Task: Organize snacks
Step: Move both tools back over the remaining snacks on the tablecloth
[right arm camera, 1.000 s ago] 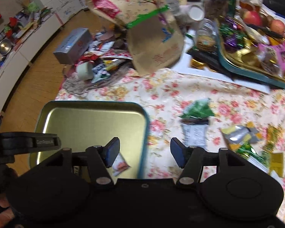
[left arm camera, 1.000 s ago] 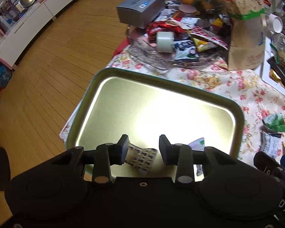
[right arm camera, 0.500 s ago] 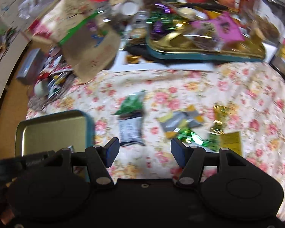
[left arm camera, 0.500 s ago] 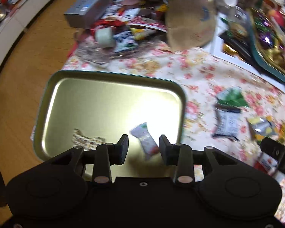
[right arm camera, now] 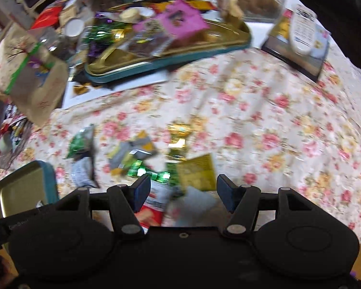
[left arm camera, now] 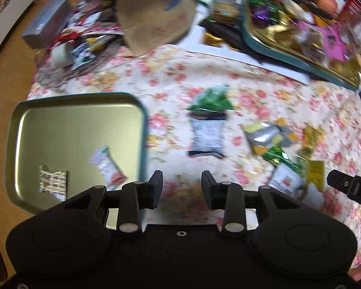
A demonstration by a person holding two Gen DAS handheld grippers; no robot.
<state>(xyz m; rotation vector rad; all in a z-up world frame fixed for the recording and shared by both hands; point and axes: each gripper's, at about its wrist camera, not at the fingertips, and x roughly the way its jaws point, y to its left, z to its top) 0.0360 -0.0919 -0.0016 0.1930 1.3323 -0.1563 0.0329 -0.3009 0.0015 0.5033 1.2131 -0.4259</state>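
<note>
Below right gripper, white-red snack packet; jaws apart, empty

Left hand-held gripper fills lower frame, jaws parted, nothing between them. Right hand-held gripper at lower centre, jaws spread wider, empty.

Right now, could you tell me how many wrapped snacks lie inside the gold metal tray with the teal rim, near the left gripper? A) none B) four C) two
C: the gold metal tray with the teal rim holds a patterned packet and a white-and-red packet.
</note>
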